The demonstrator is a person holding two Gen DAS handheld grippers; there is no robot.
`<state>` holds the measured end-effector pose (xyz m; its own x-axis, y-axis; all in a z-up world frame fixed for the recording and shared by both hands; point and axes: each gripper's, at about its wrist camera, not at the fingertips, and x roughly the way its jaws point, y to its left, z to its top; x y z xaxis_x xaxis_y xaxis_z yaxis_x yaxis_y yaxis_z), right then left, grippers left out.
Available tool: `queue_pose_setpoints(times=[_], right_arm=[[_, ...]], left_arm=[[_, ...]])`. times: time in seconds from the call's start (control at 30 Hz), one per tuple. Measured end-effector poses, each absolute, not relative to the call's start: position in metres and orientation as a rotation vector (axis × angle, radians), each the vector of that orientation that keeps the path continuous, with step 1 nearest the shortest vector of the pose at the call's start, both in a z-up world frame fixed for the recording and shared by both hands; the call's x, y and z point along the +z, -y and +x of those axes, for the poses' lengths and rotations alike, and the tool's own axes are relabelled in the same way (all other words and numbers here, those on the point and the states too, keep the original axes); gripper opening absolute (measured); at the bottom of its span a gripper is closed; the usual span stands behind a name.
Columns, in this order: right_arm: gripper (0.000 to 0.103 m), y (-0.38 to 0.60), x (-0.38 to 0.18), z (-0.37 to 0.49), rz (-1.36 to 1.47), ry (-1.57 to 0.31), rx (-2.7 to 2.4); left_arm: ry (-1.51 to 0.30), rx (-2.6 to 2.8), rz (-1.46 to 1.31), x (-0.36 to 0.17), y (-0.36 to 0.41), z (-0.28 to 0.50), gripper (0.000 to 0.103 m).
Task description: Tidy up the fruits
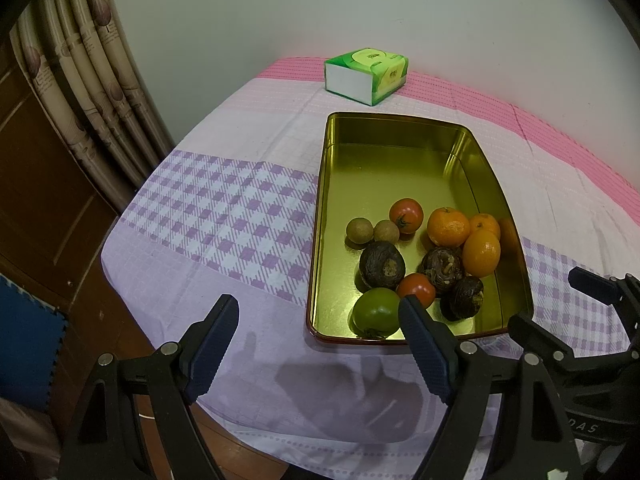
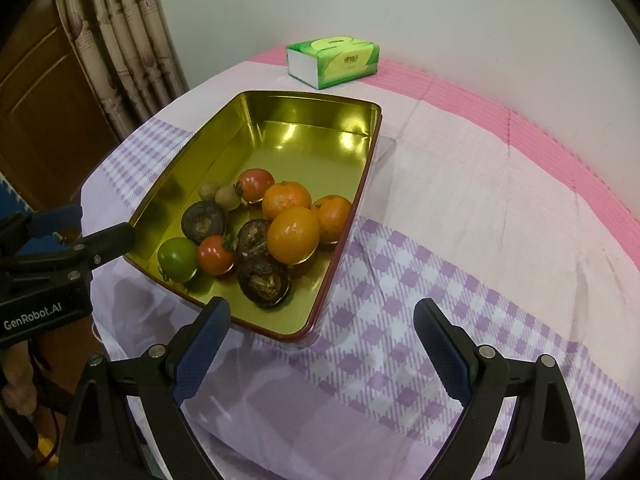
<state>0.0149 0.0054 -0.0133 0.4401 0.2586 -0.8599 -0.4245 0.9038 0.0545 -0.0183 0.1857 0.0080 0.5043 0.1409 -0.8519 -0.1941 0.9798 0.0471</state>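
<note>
A gold metal tray [image 1: 384, 160] [image 2: 304, 136] lies on the table and holds the fruit in its near half. There are three oranges [image 1: 448, 227] [image 2: 293, 235], two red tomatoes [image 1: 406, 215] [image 2: 255, 183], a green tomato [image 1: 377, 312] [image 2: 178, 259], two small brown longans [image 1: 359, 230] [image 2: 227, 197] and three dark water chestnuts [image 1: 381, 266] [image 2: 263, 278]. My left gripper [image 1: 320, 316] is open and empty, just before the tray's near edge. My right gripper [image 2: 322, 316] is open and empty, over the tray's near right corner. Each gripper also shows in the other view: the right [image 1: 560, 308], the left [image 2: 84, 232].
The table wears a purple-checked and pink cloth [image 1: 224, 208] [image 2: 460, 240]. A green tissue pack [image 1: 366, 75] [image 2: 333, 60] stands at the far edge near the wall. A curtain [image 1: 88, 72] and a wooden door [image 2: 44, 92] are to the left, beyond the table's edge.
</note>
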Motion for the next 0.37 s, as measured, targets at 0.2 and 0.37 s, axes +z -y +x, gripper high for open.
queue_pose_setpoints(times=[0.2, 0.37], right_arm=[[0.093, -0.0054, -0.0134, 0.0147, -0.180, -1.031, 0.430], [0.093, -0.0061, -0.0136, 0.0148, -0.180, -1.031, 0.428]], left_arm=[[-1.017, 0.194, -0.061, 0.0078, -0.1856, -0.0197, 0.079], [-1.014, 0.184, -0.060, 0.0089, -0.1841, -0.0198, 0.079]])
